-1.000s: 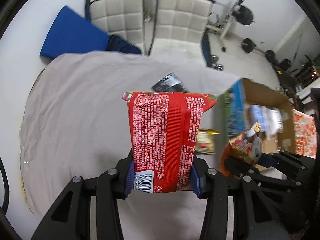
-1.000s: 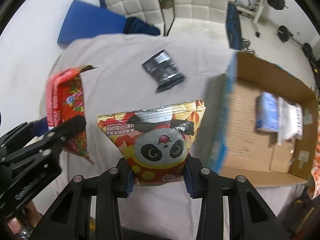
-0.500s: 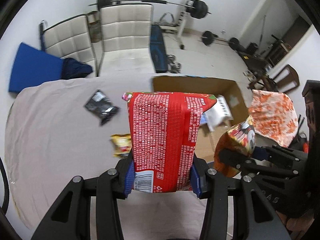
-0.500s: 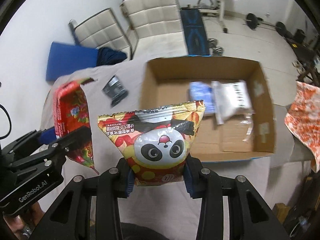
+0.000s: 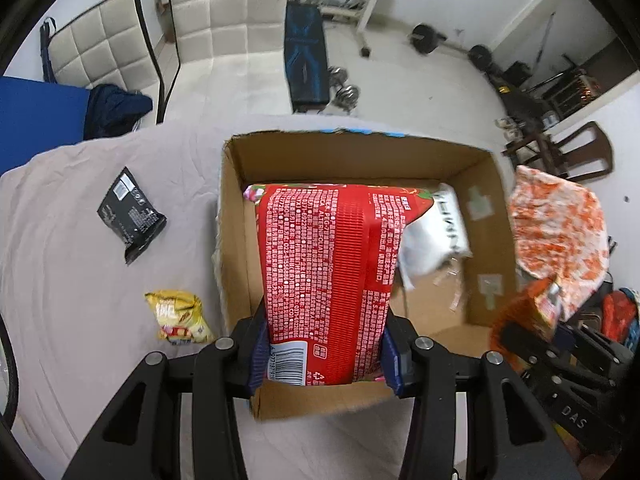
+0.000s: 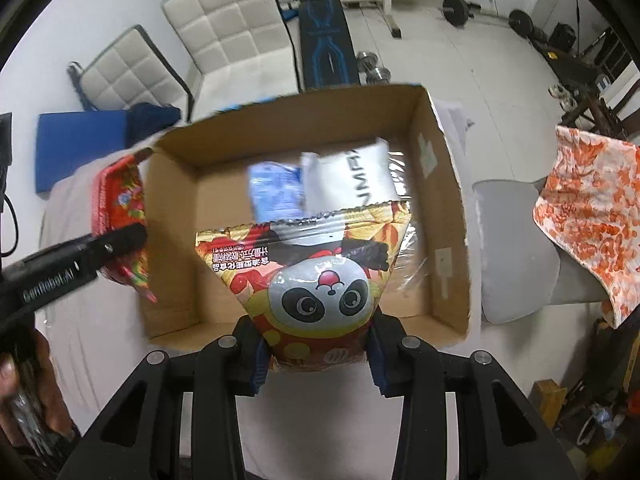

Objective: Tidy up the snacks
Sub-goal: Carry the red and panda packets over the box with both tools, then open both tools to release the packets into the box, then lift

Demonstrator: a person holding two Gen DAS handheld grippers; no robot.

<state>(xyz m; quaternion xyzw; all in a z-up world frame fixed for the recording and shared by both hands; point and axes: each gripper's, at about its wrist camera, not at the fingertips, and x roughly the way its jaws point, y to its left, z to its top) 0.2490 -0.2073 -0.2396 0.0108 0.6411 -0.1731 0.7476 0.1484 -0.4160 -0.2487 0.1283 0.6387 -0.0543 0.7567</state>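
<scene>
Left claw [image 5: 324,354] clamped on the bottom edge of a red snack packet [image 5: 332,280], back side with fine print and barcode facing the camera, packet held upright over the open cardboard box [image 5: 236,240]. Right claw [image 6: 316,354] clamped on a panda snack bag [image 6: 316,276], bag upright, panda print facing the camera, also held above the box opening.

Inside the box: a white pouch [image 6: 352,176] with dark lettering and a light blue packet [image 6: 276,192] touching it, both toward the far wall; rest of the box floor is bare cardboard. In the left wrist view the white pouch shows just right of the red packet. In the right wrist view the left claw and its red packet sit at the box's left wall, with a hand [image 6: 20,380] gripping the handle at bottom left.

Box stands on a counter covered with a pale cloth [image 5: 80,260]. On the cloth left of the box: a black packet [image 5: 130,216] farther away, a small yellow snack bag [image 5: 178,316] nearer, close to the box wall, well apart from each other.

Around: two white padded chairs [image 5: 224,12], orange patterned cloth [image 5: 560,232] to the right of the box, weights on the floor.
</scene>
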